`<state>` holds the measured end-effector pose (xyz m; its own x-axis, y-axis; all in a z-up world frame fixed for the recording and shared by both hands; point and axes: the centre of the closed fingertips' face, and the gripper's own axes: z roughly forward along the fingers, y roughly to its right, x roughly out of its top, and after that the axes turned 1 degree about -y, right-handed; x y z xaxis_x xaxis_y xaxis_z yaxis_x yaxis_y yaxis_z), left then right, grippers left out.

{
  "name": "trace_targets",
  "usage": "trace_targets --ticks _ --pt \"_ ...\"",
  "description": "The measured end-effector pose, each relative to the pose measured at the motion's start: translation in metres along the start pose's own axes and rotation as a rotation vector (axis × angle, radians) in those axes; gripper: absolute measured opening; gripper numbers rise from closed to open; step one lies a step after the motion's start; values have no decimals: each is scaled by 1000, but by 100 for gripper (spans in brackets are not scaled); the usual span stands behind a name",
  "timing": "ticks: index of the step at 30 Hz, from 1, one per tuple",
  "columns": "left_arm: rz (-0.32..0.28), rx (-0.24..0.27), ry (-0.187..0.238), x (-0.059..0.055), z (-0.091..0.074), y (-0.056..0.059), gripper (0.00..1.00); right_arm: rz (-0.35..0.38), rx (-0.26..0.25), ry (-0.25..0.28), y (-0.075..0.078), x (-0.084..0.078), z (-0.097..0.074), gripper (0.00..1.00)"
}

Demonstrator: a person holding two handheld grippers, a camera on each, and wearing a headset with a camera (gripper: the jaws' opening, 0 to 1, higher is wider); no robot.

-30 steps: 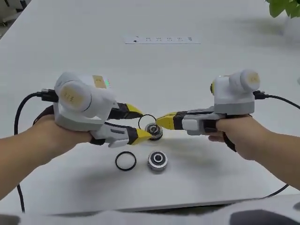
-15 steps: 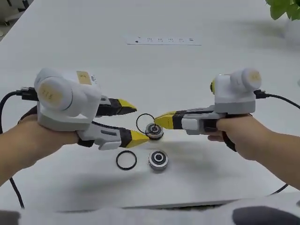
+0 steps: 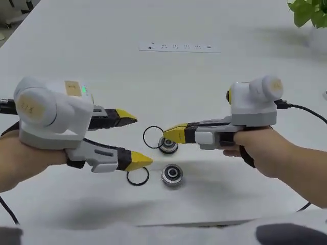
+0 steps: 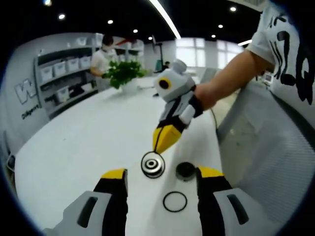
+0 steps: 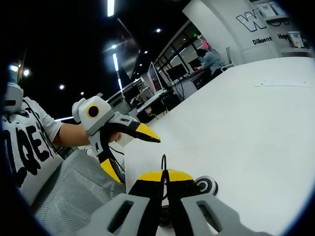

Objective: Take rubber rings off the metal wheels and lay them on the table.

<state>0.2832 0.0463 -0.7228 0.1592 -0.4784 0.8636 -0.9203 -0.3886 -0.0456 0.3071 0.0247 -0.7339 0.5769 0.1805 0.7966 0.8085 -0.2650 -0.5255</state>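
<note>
Jaws of the right gripper (image 3: 166, 134) were closed on the rubber ring (image 3: 144, 137), with the metal wheel (image 3: 168, 146) just under their tips and the left gripper (image 3: 139, 140) open-jawed, apart from both; the thin pinch was judged liable to slip, dropping the ring onto the wheel.

The left hand (image 3: 28, 158) is gripping the left gripper (image 3: 134, 139) roughly level, its yellow-tipped jaws spread wide and pointing toward the right gripper (image 3: 167, 133). The right hand (image 3: 260, 145) is holding that gripper level too, jaws pressed together on a thin rubber ring (image 5: 164, 162), its tip sitting just beyond the left gripper's open tips. Both forearms are angling inward.
</note>
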Motion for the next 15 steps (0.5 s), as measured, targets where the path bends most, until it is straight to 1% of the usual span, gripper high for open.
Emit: trace_targets --ticks 3,10,15 --pt "7 14 -3 -2 -3 -1 61 1 4 -4 -2 -1 1 0" --pt "5 25 -2 -4 -13 -2 63 1 19 -16 -8 -3 5 0" --pt "-3 26 -6 -8 -17 1 65 2 30 -31 -12 -6 8 0"
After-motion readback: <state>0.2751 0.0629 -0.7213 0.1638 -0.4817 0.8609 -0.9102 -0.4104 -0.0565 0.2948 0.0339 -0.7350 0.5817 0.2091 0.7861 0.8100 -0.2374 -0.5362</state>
